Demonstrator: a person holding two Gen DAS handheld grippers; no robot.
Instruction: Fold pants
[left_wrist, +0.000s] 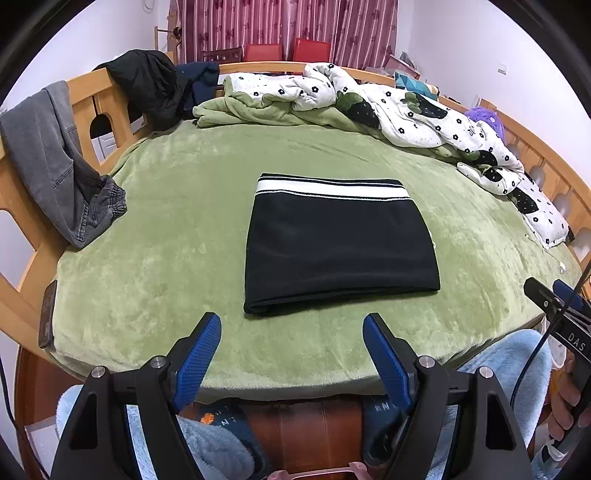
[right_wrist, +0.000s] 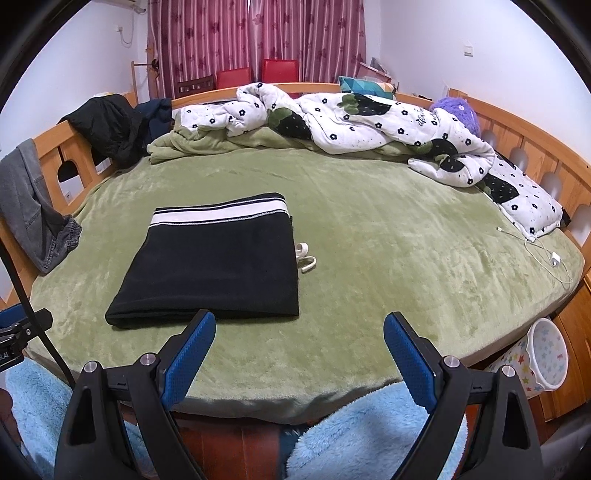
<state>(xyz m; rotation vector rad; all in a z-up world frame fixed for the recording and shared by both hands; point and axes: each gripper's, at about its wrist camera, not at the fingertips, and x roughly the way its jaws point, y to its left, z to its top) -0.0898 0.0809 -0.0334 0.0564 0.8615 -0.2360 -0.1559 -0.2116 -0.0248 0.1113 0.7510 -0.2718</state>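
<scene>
Black pants (left_wrist: 340, 247) with a white-striped waistband lie folded into a neat rectangle on the green bed cover (left_wrist: 166, 229). They also show in the right wrist view (right_wrist: 218, 269), with a white drawstring (right_wrist: 306, 260) poking out at their right side. My left gripper (left_wrist: 291, 332) is open and empty, just in front of the pants' near edge. My right gripper (right_wrist: 299, 328) is open and empty, near the pants' front right corner. The right gripper also shows at the right edge of the left wrist view (left_wrist: 554, 299).
Grey jeans (left_wrist: 55, 166) and a black jacket (left_wrist: 151, 88) hang over the wooden bed rail at the left. A flowered quilt (right_wrist: 369, 122) is bunched along the back and right. A white charging cable (right_wrist: 543, 251) lies at the right. A star-printed bin (right_wrist: 539, 358) stands beside the bed.
</scene>
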